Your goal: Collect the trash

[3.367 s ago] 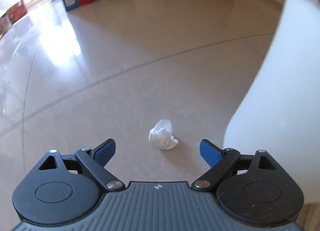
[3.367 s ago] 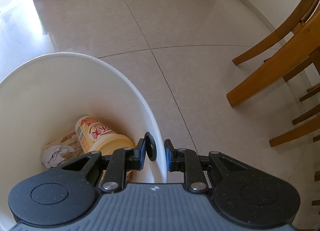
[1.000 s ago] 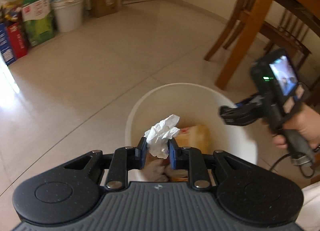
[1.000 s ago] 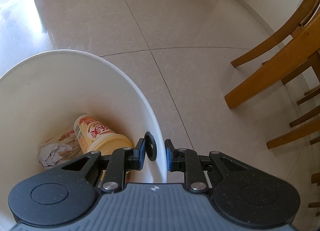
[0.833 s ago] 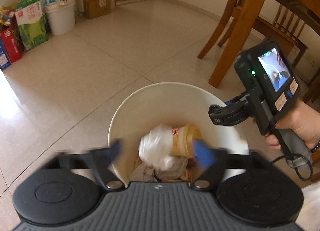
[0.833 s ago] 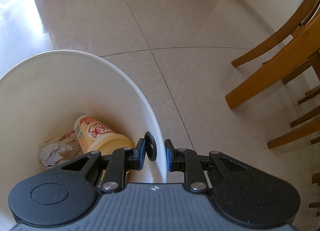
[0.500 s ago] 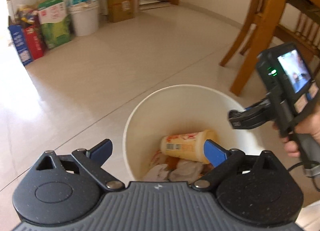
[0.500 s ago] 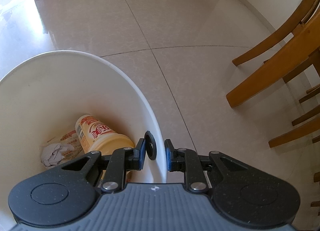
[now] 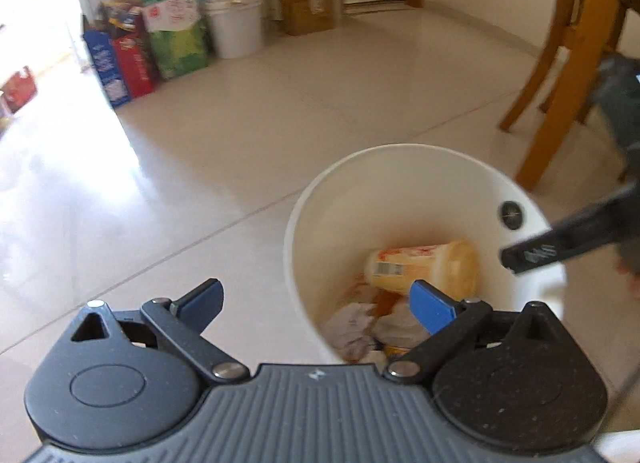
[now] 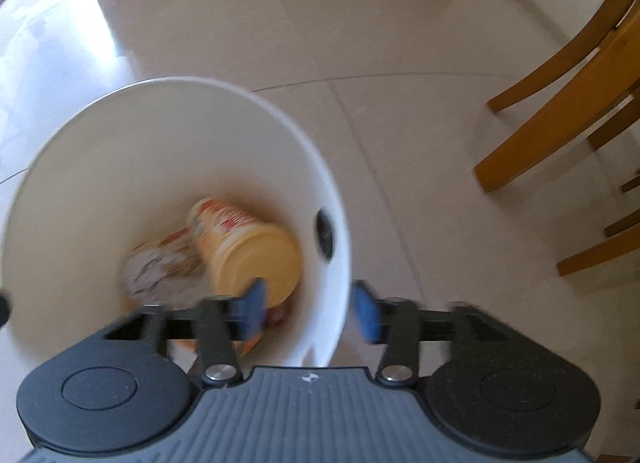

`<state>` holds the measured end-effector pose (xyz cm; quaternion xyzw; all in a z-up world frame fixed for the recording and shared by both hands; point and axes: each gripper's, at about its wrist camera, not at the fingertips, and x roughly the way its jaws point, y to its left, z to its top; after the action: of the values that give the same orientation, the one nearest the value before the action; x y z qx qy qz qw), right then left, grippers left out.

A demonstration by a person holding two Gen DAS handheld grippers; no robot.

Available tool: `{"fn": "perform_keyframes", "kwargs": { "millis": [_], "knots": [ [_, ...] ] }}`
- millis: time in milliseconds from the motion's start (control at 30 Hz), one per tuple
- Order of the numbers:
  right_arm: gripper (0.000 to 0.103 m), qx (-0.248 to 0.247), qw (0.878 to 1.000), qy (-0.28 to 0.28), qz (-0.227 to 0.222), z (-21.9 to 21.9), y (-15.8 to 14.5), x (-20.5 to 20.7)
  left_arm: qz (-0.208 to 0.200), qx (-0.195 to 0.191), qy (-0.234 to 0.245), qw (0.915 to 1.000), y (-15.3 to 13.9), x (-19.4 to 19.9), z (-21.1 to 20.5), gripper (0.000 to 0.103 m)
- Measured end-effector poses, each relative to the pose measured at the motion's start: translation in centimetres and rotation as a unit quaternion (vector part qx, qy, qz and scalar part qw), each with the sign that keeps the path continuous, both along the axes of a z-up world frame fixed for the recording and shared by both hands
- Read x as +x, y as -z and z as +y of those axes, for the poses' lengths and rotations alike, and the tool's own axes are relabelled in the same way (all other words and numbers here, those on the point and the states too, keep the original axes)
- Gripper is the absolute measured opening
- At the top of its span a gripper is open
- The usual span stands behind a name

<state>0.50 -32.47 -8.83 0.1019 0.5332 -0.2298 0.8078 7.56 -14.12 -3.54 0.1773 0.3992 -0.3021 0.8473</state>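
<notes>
Floor (image 9: 248, 135): pale glossy tiles with thin joints, strong glare at the left side of both views.
Chairs (image 10: 560, 119): brown wooden legs at the right of the bin; in the left wrist view one leg stands just beyond the bin's far rim.
Boxes and cartons (image 9: 160, 39): a row along the far wall, blue, red and green packs, with a white pail (image 9: 234, 25) and a brown cardboard box (image 9: 306, 3) beside them.
White bin (image 9: 320, 199): round, standing upright on the floor, with a dark round hole (image 9: 509, 214) in its wall near the rim.
Left tool (image 9: 316, 299): spread wide, nothing between its blue pads; it hangs tilted down at the bin's near-left rim, one pad over the floor, the other over the bin's opening.
Right tool (image 10: 310, 307): blurred, its jaws opening; the bin's wall runs between the two blue pads, which stand clear of it on either side.
Yellow cup (image 9: 424, 267): lying on its side in the bin's bottom, red print and a barcode on its wall.
Crumpled paper (image 9: 352, 325): white wads lying in the bin's bottom beside and below the cup, together with a printed wrapper (image 10: 172, 243).
</notes>
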Motion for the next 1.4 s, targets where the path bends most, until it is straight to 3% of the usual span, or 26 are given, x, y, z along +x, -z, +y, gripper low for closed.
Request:
{"fn": "perform_keyframes", "kwargs": {
  "millis": [100,267,533,800,1400],
  "knots": [
    [0.093,0.002,1.0,0.0,-0.011,1.2,-1.0,-1.0,-0.007,0.018,-0.022,0.9996,-0.3,-0.2,0.5,0.1],
    [0.103,0.008,1.0,0.021,-0.005,2.9,-2.8,-2.4,-0.031,0.063,-0.036,0.9969,-1.0,-1.5,0.5,0.1],
    [0.103,0.024,0.998,0.062,-0.007,5.4,-5.5,-6.8,0.032,0.042,-0.034,0.998,-3.2,-2.8,1.7,0.1],
    [0.103,0.049,0.995,0.083,-0.037,6.8,-7.0,-10.1,0.036,0.057,-0.034,0.9971,-4.2,-5.0,1.5,0.1],
    [0.103,0.051,0.996,0.064,-0.039,7.5,-7.6,-10.1,0.055,0.055,-0.057,0.9953,-4.4,-4.1,2.2,0.1]
  ]
}}
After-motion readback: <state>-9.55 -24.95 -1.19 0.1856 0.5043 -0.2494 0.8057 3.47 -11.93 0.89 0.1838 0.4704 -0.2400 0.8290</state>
